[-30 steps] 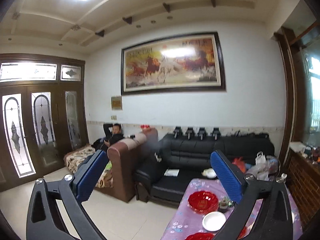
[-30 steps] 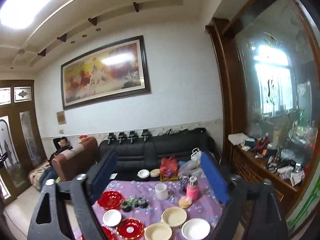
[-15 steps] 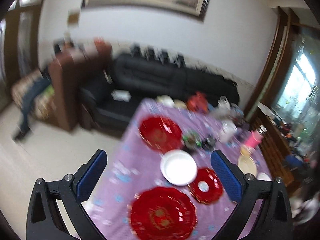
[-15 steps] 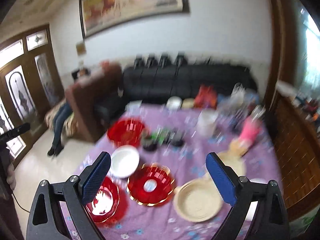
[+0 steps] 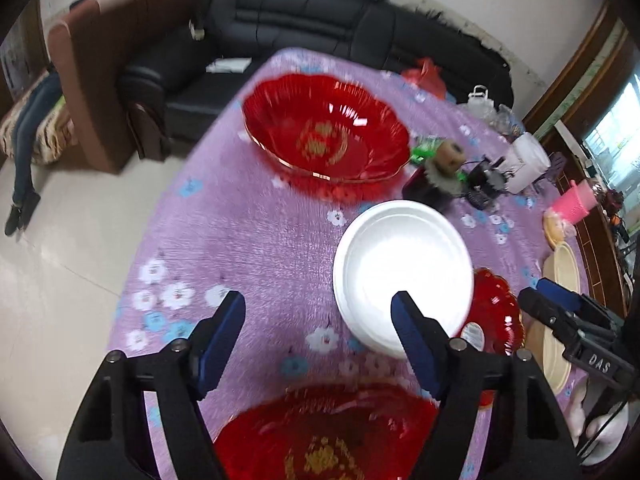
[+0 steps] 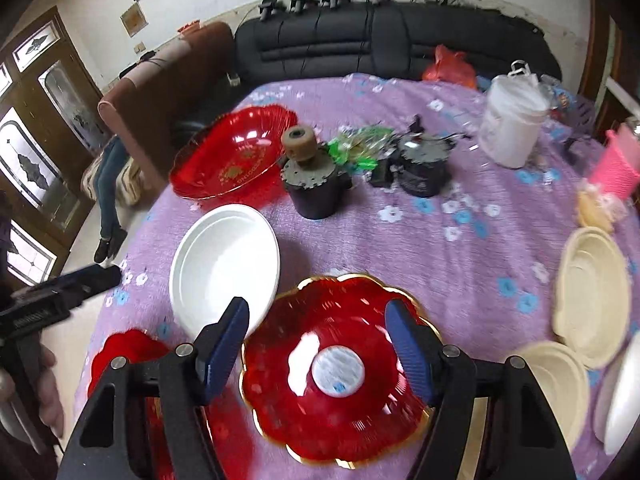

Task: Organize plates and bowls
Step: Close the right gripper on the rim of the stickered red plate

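purple tablecloth (image 5: 248,240) blurs; nearest red dish (image 5: 320,440) cut off below.

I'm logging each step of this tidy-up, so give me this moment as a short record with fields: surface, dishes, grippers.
surface: table under a purple floral cloth
red dishes: large bowl; gold-rimmed plate
white dishes: white plate
cream dishes: cream plates at the right edge
left gripper: jaws just closing partway, nothing between them
right gripper: jaws just closing partway, above the gold-rimmed plate, holding nothing
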{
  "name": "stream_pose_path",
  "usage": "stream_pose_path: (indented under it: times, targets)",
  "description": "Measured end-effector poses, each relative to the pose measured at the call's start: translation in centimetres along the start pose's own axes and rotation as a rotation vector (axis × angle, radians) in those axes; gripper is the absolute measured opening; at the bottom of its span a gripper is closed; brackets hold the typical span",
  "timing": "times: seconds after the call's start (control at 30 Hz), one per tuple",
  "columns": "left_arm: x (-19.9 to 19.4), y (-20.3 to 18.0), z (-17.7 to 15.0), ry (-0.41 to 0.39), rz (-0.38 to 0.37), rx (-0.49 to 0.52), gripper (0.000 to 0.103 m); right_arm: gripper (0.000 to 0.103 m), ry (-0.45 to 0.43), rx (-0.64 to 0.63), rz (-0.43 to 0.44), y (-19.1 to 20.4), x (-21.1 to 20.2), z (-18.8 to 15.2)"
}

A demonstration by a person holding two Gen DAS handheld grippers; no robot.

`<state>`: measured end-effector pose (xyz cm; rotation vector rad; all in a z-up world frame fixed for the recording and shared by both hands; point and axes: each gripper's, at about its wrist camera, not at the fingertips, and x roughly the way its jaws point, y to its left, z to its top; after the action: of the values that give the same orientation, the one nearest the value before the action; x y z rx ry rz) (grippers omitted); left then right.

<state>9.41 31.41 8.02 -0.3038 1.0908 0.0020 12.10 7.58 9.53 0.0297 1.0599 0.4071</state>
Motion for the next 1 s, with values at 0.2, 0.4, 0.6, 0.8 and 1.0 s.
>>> stream_pose_path:
  times: [0.2, 0.4, 0.6, 0.8, 1.0]
  targets:
    - [2.4, 0.1, 0.8, 0.045, -0.028, -0.023, 0.068, 0.071, 0.038, -0.040, -0.037, 0.1, 3.0, 0.6]
    - [0.3, -2.4, 0.3, 0.033, -0.094, 0.025, 0.068, 0.071, 0.045, -0.082, -0.138, -3.4, 2.8, 0.3]
    - [-2.8, -7.0, -1.9, -0.006, -0.157, 0.092, 0.068, 0.062, 0.128, -0.067, -0.115, -6.3, 4.2, -0.5]
    - [-4.7, -10.1, -4.8, -0.026, -0.198, 0.119, 0.068, 0.032, 0.178, -0.036, -0.051, -7.9, 5.0, -2.0]
    - [-5.4, -13.1, -7.9, -0.048, -0.174, 0.169, 0.068, 0.015, 0.169, -0.064, -0.036, -9.1, 2.9, -3.8]
